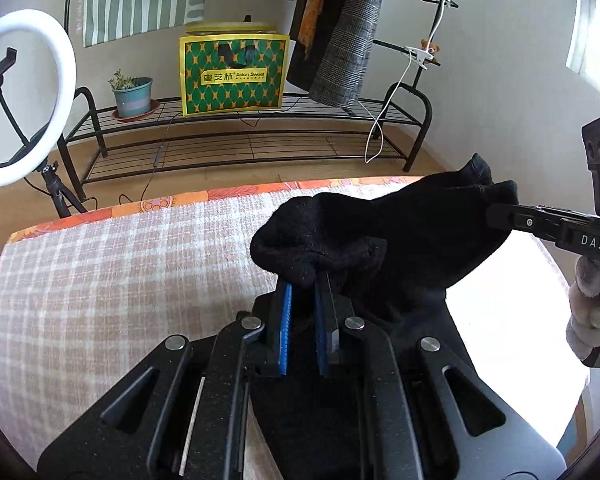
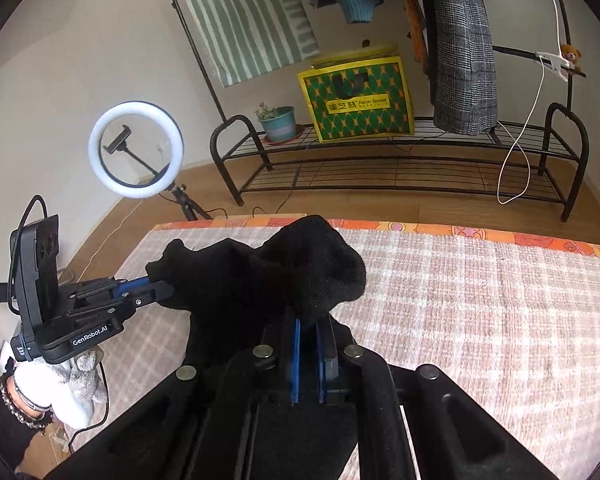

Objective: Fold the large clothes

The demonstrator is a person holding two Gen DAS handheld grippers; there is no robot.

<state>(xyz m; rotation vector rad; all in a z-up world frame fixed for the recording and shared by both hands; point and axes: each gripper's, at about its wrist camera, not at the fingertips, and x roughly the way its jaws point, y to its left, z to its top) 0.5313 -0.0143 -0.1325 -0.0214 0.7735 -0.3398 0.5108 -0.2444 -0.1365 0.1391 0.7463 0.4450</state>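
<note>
Left gripper (image 1: 306, 280) and right gripper (image 2: 308, 320) each clamped on black garment (image 1: 380, 232) above checked cloth (image 1: 120, 280); keep grips level, spread apart to tauten before folding

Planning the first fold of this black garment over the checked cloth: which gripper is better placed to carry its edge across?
Neither clearly: left gripper and right gripper are both clamped on the black garment, lifted above the checked cloth. Slightly right, with more open cloth beyond it.
</note>
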